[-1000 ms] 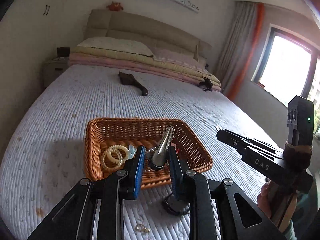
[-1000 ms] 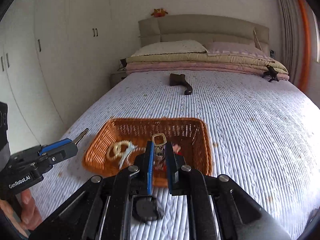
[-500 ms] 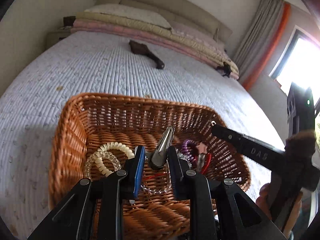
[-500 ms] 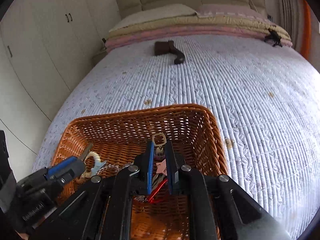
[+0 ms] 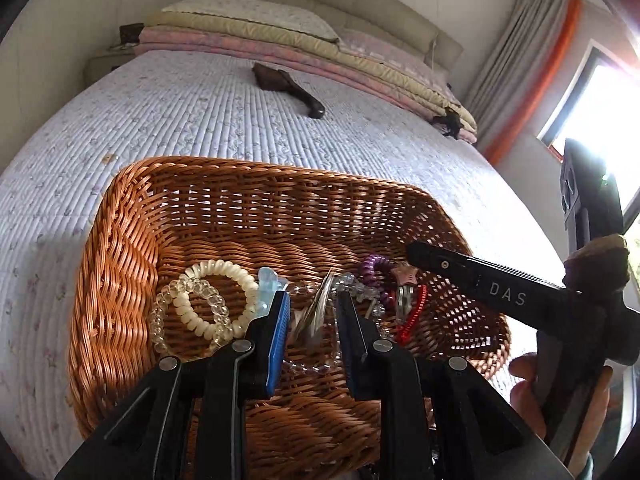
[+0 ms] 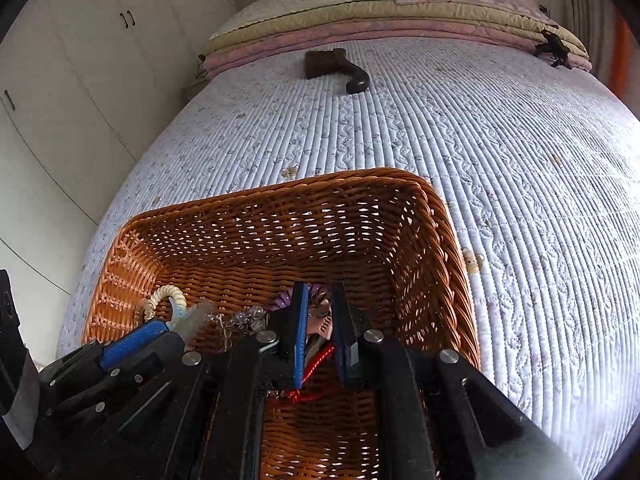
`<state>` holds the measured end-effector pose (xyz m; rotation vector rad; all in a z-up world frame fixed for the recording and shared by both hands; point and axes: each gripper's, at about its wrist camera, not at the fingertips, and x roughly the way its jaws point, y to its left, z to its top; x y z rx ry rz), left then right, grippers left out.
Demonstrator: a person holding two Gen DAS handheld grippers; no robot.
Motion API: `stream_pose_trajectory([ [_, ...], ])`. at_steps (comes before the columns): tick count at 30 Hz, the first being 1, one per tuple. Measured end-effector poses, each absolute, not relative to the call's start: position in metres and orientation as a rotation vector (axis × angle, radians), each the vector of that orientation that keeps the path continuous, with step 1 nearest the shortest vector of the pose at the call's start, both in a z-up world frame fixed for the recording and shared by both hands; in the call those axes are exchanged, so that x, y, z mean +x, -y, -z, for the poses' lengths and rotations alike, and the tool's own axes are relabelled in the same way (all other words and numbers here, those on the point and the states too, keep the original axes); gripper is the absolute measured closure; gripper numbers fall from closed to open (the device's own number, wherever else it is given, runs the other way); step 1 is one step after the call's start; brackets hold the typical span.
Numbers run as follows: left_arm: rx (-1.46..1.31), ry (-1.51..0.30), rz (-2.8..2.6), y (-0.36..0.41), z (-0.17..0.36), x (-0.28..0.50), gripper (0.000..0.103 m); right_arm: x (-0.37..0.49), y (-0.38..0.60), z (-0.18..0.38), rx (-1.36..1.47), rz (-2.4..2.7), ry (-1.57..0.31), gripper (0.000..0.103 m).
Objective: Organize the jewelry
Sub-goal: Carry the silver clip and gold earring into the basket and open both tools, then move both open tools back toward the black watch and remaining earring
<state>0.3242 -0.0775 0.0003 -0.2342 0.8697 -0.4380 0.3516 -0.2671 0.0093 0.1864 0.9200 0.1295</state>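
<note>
Room: a bedroom; a bed (image 5: 224, 120) with a quilted lilac cover carries a wicker basket (image 5: 120, 248), pillows and folded quilts at the far end, wardrobe doors to one side, a bright window to the other.

Change, left: a second ago the left gripper (image 5: 310, 320) hung above the near rim, clenched on a silver hair clip (image 5: 316, 312); now it is down inside the basket and its jaws are opening. The clip, blurred, is between the fingers and seems to be slipping free.

Change, right: the right gripper (image 6: 318, 320) has also dropped from above the rim into the basket. Its jaws are opening around a small pink charm with a metal clasp (image 6: 320, 322), which sits between the fingers; whether the pads still press on it cannot be told.

Meaning: both pieces look delivered, so this pair is about done once the fingers let go.

Left of the left fingers: a cream coil bracelet (image 5: 224, 272) and a clear bead bracelet (image 5: 188, 308).

Just right of them: a purple coil tie (image 5: 374, 270) and a red cord (image 5: 412, 316).

Beyond the basket: a dark brown brush (image 5: 288, 88) well apart, mid-bed.

Writing: "DAS" in white on the right gripper's side in the left view; nothing else legible.
</note>
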Motion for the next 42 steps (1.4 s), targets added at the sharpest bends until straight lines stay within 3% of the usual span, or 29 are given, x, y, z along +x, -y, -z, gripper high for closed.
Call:
stream_pose_trajectory([
  [3, -0.244, -0.855, 0.436, 0.075, -0.006, 0.317, 0.061, 0.343, 0.263, -0.017, 0.161, -0.135, -0.893, 0.074],
  [20, -0.251, -0.584, 0.477, 0.026, -0.092, 0.177, 0.06, 0.188, 0.239, -0.08, 0.074, -0.208, -0.602, 0.074],
  [29, -0.258, -0.473, 0.497, 0.006, -0.124, 0.107, 0.06, 0.115, 0.217, -0.086, -0.01, -0.198, -0.485, 0.074],
  [37, -0.27, -0.456, 0.501, -0.008, -0.107, 0.073, 0.06, 0.084, 0.223, -0.066, 0.008, -0.211, -0.461, 0.073],
  [42, -0.328, -0.563, 0.491, -0.008, -0.065, 0.082, 0.06, 0.096, 0.231, -0.043, 0.03, -0.195, -0.51, 0.071],
])
